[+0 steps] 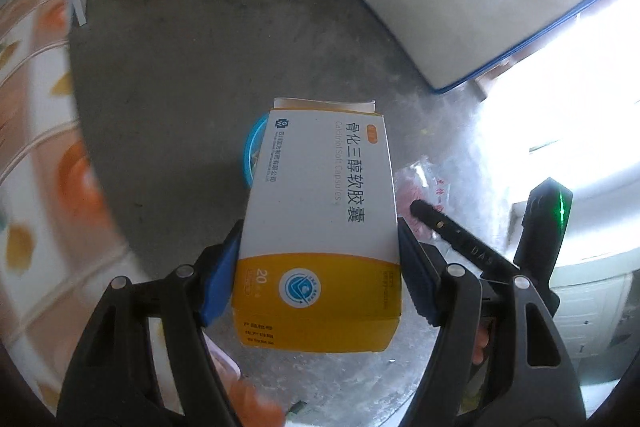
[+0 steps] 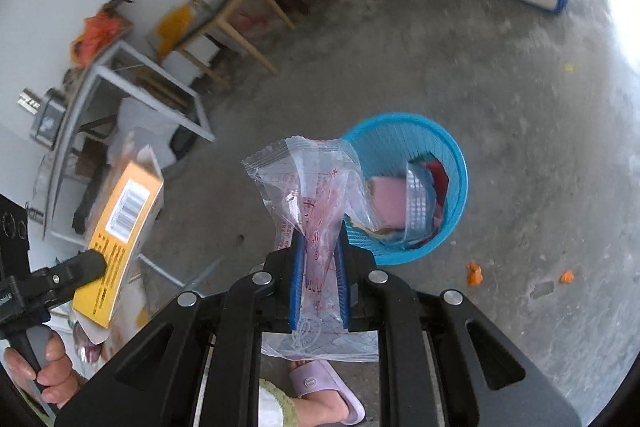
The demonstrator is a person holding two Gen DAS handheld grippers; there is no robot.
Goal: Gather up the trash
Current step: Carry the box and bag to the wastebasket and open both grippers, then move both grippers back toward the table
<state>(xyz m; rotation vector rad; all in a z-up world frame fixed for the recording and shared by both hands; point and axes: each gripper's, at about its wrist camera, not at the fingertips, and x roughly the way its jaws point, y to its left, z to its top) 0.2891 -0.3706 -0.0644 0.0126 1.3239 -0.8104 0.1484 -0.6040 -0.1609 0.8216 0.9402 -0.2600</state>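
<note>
Near the blue bin (image 2: 404,187), the left gripper (image 1: 320,263) clamps a box (image 1: 320,211); the right gripper (image 2: 320,271), nearly closed, pinches a wrapper (image 2: 308,195).

The bare grey concrete floor (image 2: 460,67) carries a blue mesh basket (image 2: 456,163) standing upright, with wrappers and a pink packet inside. Two small orange scraps (image 2: 474,274) lie on the floor near it, apart from each other. Wooden stools (image 2: 236,15) stand by the wall.
</note>
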